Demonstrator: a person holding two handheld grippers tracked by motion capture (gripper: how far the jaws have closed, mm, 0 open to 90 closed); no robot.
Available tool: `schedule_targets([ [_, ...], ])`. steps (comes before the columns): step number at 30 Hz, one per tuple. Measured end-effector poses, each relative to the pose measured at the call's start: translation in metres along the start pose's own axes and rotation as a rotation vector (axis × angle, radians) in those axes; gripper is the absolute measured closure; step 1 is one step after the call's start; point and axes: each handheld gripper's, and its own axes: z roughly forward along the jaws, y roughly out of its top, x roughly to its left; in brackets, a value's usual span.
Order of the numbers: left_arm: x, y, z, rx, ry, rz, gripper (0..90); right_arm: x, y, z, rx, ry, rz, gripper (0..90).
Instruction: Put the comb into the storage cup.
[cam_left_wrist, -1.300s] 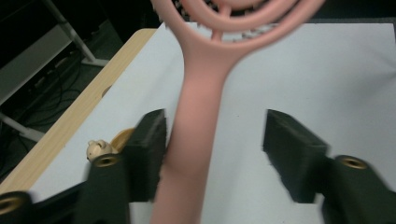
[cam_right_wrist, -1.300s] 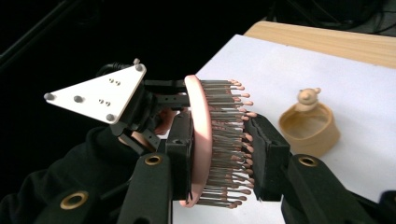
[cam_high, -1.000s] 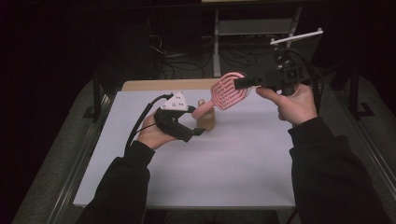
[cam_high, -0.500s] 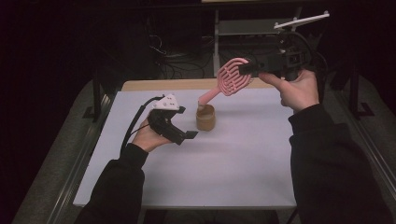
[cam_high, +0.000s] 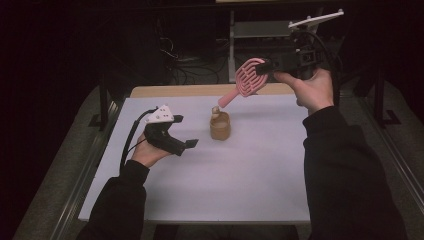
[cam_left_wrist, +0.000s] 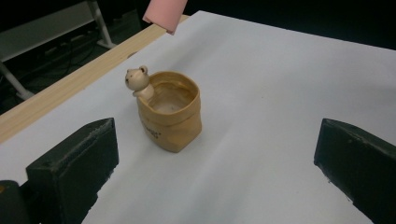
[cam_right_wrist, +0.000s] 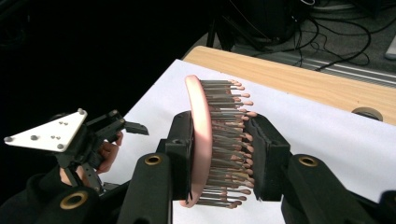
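Brush held above cup, handle down.

Right gripper (cam_high: 267, 65) pinching pink brush (cam_high: 248, 79) across its bristled oval head, handle tilted toward tan bag-shaped ceramic cup (cam_high: 220, 125) with 1 bear figure, probably for insertion. Left gripper (cam_high: 187, 145) spread, empty, just beside cup on white table (cam_high: 250, 180).

Cup (cam_high: 220, 126) on the table (cam_high: 250, 175) near its far edge, left gripper (cam_high: 187, 145) just left of it, hairbrush (cam_high: 248, 79) raised above, behind and right.
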Motion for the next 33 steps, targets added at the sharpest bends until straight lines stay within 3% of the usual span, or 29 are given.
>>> schedule_targets([
  [12,0.008,-0.027,-0.015,-0.033,0.032,-0.056,0.0,-0.008,0.001,0.019,0.041,0.005,0.000,63.6],
  [18,0.008,-0.038,-0.023,-0.035,0.048,-0.055,0.0,-0.014,-0.003,0.029,0.072,0.005,0.004,63.6],
  [33,0.019,-0.070,-0.047,-0.078,0.087,-0.113,0.0,-0.023,-0.012,0.052,0.117,0.012,0.025,63.6],
])
